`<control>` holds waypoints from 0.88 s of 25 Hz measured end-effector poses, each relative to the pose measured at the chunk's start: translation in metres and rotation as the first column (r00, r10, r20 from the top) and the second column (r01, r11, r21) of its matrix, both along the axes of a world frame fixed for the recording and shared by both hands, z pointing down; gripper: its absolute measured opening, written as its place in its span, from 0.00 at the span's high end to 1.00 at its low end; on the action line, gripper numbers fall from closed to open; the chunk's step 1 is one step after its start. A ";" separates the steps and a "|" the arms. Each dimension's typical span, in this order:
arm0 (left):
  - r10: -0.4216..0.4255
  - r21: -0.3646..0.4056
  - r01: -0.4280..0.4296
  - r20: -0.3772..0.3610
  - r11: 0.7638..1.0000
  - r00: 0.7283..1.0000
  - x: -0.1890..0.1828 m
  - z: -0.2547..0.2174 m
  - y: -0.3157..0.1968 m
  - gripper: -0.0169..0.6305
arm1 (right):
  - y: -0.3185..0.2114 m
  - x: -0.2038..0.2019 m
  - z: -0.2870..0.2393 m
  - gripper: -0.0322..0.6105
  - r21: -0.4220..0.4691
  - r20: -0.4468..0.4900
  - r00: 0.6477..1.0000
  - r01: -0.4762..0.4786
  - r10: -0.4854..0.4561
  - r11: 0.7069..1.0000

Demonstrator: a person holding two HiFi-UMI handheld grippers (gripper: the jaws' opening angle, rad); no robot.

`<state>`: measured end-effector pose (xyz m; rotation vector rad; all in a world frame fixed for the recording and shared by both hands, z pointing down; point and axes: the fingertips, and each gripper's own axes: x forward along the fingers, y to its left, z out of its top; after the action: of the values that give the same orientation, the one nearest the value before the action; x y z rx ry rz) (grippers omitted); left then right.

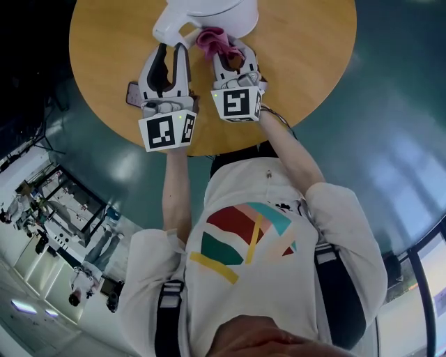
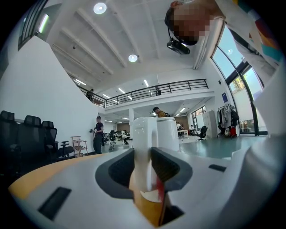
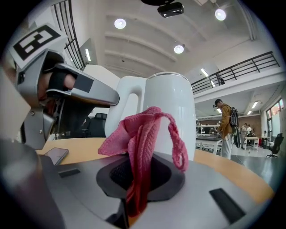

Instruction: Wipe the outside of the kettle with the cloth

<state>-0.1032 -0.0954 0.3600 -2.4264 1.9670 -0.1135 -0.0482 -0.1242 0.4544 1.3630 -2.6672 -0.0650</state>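
A white kettle stands at the far side of the round wooden table. My left gripper has its jaws either side of the kettle's white handle, and the pads press on it. The kettle's body rises just behind the handle. My right gripper is shut on a pink cloth, which bunches up above the jaws with one loop hanging to the right. The cloth sits right against the kettle's wall. The left gripper shows at the left in the right gripper view.
A dark phone lies flat on the table to the left of the kettle, beside the left gripper. Black office chairs stand past the table's edge. A person walks on the far floor.
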 end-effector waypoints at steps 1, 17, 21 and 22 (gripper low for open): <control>0.000 0.001 0.000 -0.003 1.000 1.000 -0.001 -0.001 -0.001 0.72 | 0.000 0.002 -0.001 0.89 0.005 -0.006 1.000 0.004 -0.004 1.000; -0.039 0.008 0.038 0.028 0.999 0.999 -0.039 -0.011 -0.065 0.77 | -0.038 0.059 0.003 0.89 -0.034 -0.032 0.992 -0.120 0.119 0.992; -0.036 0.016 0.036 0.035 0.999 0.999 -0.051 -0.014 -0.088 0.78 | -0.060 0.062 -0.001 0.89 -0.021 -0.042 0.990 -0.136 0.135 0.990; -0.037 0.017 0.036 0.032 0.999 0.999 -0.053 -0.016 -0.095 0.78 | -0.067 0.063 -0.003 0.89 -0.016 -0.044 0.990 -0.138 0.137 0.990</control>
<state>-0.1559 -0.1903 0.3443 -2.3640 1.9909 -0.1356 0.0147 -0.1914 0.4513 1.5174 -2.5256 -0.0520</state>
